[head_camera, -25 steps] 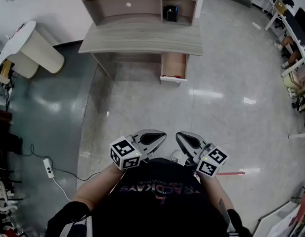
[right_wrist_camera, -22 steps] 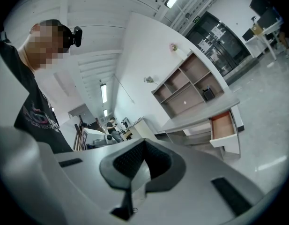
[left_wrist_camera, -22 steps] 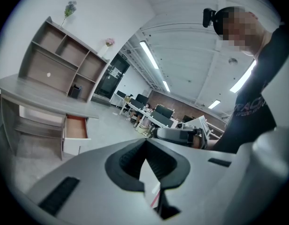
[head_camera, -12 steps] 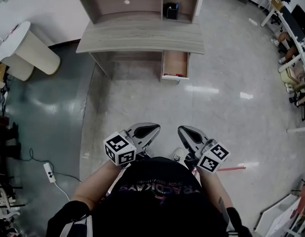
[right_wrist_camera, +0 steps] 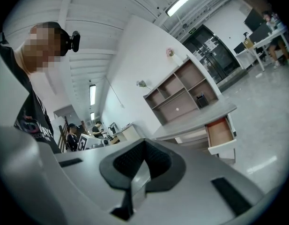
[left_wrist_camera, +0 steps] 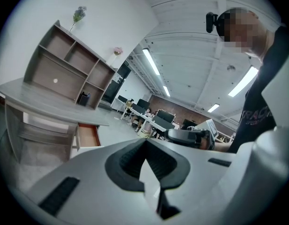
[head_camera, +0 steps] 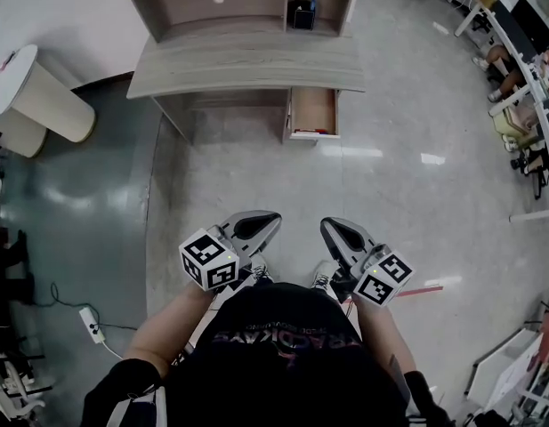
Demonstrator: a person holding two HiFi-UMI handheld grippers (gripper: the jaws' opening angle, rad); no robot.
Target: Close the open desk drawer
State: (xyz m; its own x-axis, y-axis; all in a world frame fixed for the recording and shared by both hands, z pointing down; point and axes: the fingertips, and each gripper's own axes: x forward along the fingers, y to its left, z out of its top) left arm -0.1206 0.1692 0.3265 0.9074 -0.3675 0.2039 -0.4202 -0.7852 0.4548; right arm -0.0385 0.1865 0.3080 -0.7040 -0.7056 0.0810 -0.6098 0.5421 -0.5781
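One drawer (head_camera: 313,112) open — left gripper (head_camera: 274,218), right gripper (head_camera: 326,226) closed.

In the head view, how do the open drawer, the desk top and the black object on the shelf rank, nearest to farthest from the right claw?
From the right claw:
1. Open drawer, ahead, under the desk's right end.
2. Desk top, just behind it.
3. Black object, in the right shelf cubby.

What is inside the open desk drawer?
The drawer shows a bare wooden bottom and a small red thing against its front wall. Its back end runs under the desktop, hidden.
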